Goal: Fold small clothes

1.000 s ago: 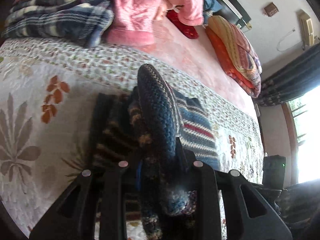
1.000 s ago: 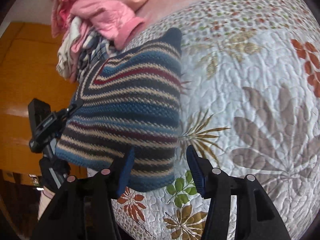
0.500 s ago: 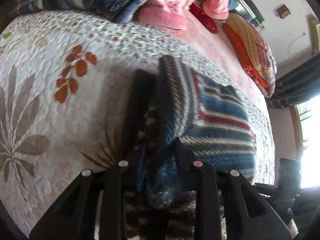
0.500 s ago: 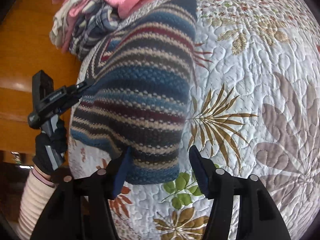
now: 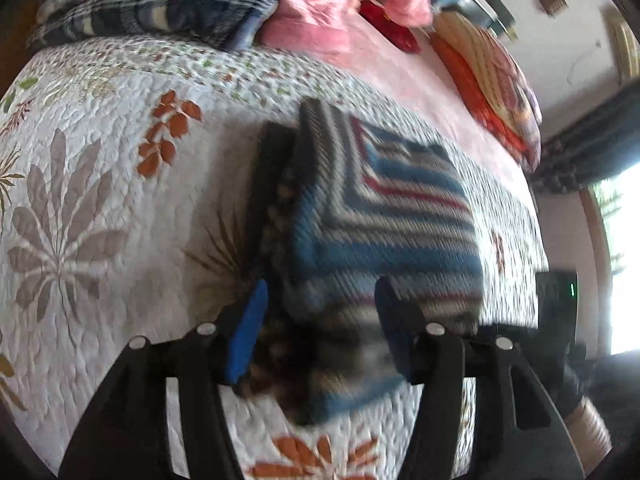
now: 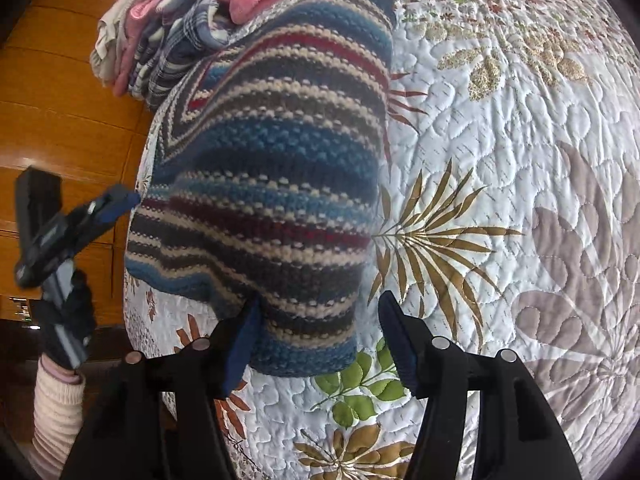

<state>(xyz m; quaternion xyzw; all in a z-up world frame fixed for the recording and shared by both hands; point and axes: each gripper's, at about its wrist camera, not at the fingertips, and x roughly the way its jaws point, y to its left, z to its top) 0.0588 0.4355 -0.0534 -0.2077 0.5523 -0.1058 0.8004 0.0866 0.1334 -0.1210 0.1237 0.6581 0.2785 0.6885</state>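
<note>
- Striped knit garment (image 6: 272,184) lies folded on the bed quilt (image 6: 520,140).
- Left gripper (image 5: 320,330) spread, garment released.
- Right gripper (image 6: 318,338) spread at the near corner, likely squaring the fold.

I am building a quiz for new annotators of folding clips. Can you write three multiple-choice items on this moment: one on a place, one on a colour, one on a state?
1. Where does the striped knit garment lie?
A. on the floral quilt
B. on a wooden floor
C. on a chair

2. What colour are the pads on the gripper fingers?
A. yellow
B. blue
C. white

3. How does the left gripper stand?
A. shut on the garment
B. out of view
C. open, fingers apart on either side of the garment's near edge

Answers:
1 A, the knit rests flat on the quilted bedspread in both views.
2 B, blue pads line the black fingers in each wrist view.
3 C, a wide gap shows between the fingers, with the folded knit lying between them, not pinched.
</note>
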